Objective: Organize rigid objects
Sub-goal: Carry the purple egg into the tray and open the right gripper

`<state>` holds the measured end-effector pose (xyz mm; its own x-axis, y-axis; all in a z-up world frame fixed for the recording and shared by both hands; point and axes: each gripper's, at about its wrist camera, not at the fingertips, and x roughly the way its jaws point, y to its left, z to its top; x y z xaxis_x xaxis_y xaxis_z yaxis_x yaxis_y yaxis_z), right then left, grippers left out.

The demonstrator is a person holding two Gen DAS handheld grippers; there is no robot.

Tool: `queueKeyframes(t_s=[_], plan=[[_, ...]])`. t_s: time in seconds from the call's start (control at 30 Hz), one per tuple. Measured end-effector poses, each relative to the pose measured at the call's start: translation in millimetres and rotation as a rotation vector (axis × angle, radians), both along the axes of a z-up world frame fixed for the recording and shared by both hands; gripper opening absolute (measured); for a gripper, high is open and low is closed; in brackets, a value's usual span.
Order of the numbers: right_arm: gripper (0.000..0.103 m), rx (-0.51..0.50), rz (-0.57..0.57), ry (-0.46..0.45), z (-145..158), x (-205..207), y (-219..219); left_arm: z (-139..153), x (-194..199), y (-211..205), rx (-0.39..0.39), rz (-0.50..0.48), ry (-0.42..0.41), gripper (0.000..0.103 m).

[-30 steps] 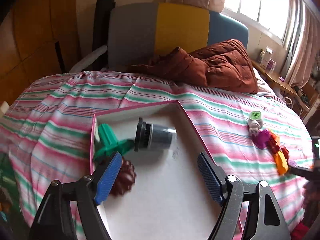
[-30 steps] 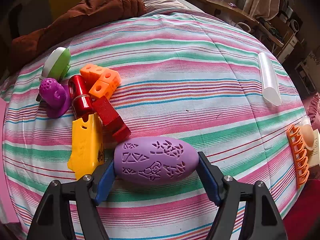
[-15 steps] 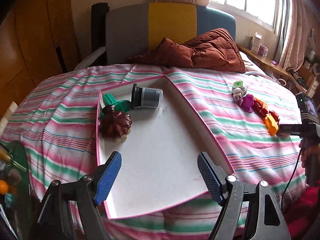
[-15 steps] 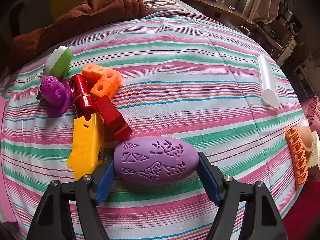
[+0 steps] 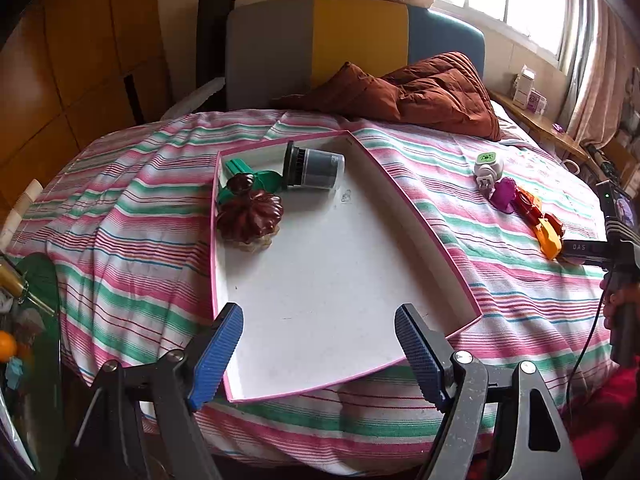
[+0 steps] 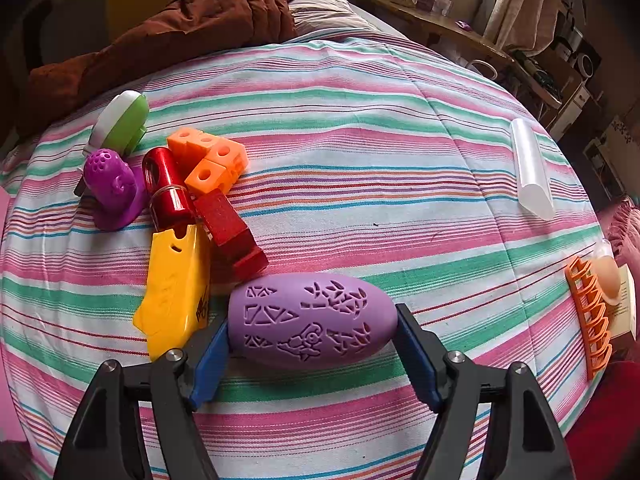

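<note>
Blue-padded, the right tongs [image 6: 312, 354] clamp a lilac egg-shaped piece [image 6: 312, 320] with cut-out patterns, one pad on each end; the egg lies lengthwise just above or on the striped bedspread [image 6: 360, 168], which of the two cannot be told. Just left of the egg lies a yellow flat piece [image 6: 176, 284], and touching it on the far side a red block [image 6: 232, 232]. Farther on, packed together, are a red metal cylinder [image 6: 166, 184], a cluster of orange cubes [image 6: 208, 156], a purple perforated toy [image 6: 114, 184] and a green-and-white round item [image 6: 122, 122]. Well apart on the right lie a clear tube [image 6: 532, 168] and, at the bed's edge, an orange comb-like rack [image 6: 592, 312].

The left tongs [image 5: 318, 350] stand wide with nothing between the pads, poised over the near end of a white tray with a pink rim [image 5: 420, 220] that rests on the bed. In the tray's far left corner sit a dark brown pumpkin-shaped object [image 5: 250, 216], a green plastic piece [image 5: 236, 168] behind it and a grey cylinder with a black cap [image 5: 314, 166] lying on its side, touching the green piece. A brown quilt [image 5: 432, 88] is bunched at the far end of the bed, before a grey, yellow and blue headboard [image 5: 352, 40].
</note>
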<state>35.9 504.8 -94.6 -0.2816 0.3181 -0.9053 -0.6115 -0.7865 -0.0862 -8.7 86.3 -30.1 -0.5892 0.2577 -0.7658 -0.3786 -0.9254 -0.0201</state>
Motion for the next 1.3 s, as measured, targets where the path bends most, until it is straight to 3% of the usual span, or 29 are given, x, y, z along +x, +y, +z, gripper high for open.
queueKeyframes(t_s=[0.33,0.43,0.6,0.73,0.9,1.07,1.3], plan=[[0.076,-0.048,0.012,-0.028,4,5,2,0,-6,-30,0.036,0.055,-0.001,0.079],[0.076,-0.009,0.055,-0.037,14,8,-13,0,-8,-42,0.045,0.086,-0.001,0.079],[0.076,0.035,0.159,0.06,51,10,-41,-1,-11,-60,0.072,0.135,-0.008,0.079],[0.077,0.021,0.314,0.17,82,-5,-85,-2,-13,-68,0.083,0.158,-0.008,0.079],[0.077,-0.014,0.567,0.238,98,-39,-173,-1,-13,-73,0.086,0.163,-0.003,0.079],[0.077,-0.035,0.758,0.231,89,-76,-252,-2,-14,-78,0.089,0.172,-0.001,0.079],[0.077,-0.041,0.869,0.154,57,-130,-311,-6,-21,-92,0.102,0.206,-0.017,0.079]])
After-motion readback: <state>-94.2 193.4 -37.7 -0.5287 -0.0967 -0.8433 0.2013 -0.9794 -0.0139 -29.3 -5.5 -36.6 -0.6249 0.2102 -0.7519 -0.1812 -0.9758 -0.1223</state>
